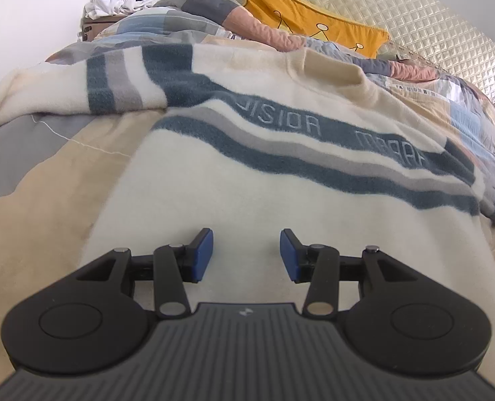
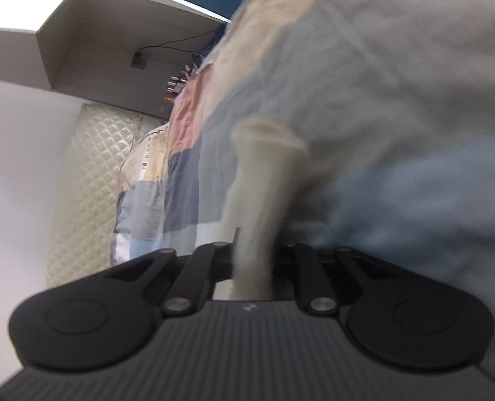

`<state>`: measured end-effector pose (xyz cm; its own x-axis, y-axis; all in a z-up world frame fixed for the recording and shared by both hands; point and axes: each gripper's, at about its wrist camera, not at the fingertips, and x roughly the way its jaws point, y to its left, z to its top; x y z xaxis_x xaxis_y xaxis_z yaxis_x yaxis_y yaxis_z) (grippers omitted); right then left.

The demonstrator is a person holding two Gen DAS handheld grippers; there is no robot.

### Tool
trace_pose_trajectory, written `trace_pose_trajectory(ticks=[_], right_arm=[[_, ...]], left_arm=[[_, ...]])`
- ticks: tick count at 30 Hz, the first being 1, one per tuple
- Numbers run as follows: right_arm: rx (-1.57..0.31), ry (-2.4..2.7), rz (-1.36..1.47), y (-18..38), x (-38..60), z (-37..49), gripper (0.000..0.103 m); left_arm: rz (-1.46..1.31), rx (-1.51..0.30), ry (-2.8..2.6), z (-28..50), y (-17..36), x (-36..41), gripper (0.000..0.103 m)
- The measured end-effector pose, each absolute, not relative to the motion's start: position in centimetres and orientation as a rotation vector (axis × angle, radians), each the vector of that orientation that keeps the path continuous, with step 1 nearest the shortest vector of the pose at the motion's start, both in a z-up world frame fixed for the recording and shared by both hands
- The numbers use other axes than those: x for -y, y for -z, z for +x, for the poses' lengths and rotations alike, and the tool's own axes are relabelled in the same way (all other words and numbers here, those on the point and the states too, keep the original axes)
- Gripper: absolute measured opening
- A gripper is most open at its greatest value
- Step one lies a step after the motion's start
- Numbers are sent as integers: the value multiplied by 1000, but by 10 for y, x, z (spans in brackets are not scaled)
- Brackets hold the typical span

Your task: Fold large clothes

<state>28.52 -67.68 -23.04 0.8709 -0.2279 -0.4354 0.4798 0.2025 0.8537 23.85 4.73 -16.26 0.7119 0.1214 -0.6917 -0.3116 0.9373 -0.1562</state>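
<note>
Close to my left camera, the left tool (image 1: 246, 254) hovers with its two blue pads (image 1: 203, 255) spread wide apart and nothing between them, just above the lower body of a cream sweater (image 1: 234, 180). That sweater lies spread on the bed (image 1: 46, 180), front up, with dark teal and grey stripes and lettering across the chest. One sleeve is folded across near the top left. Beyond it sit a patchwork quilt (image 1: 187, 23), a yellow cushion (image 1: 301, 16) and a quilted headboard (image 1: 431, 26).

My right view is blurred and tilted. Its right tool (image 2: 252, 260) is pressed together on a bunched strip of cream sweater fabric (image 2: 261, 180), which rises from between the fingers and flares at its end like a cuff or a hem; I cannot tell which. Behind it are the quilt (image 2: 180, 167) and a shelf (image 2: 113, 40).

I judge the fold is under way, with the right side carrying its piece of the garment over. To do this well, I would keep the right grip firm, lay the cloth down flat and straight across the body, and use the open left tool to pin or smooth the body so it does not drag or wrinkle.
</note>
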Motion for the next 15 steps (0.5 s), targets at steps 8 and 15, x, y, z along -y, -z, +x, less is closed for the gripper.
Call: trace_pose_trajectory(ticks=[8,15], right_arm=[[-185,417,1009,166,660,295,10],[14,201,891,55,592,281,10]], left_arm=[[-151,-738,-259,242,148,-49,50],[-121,-663,-243,231,95,-72,50]])
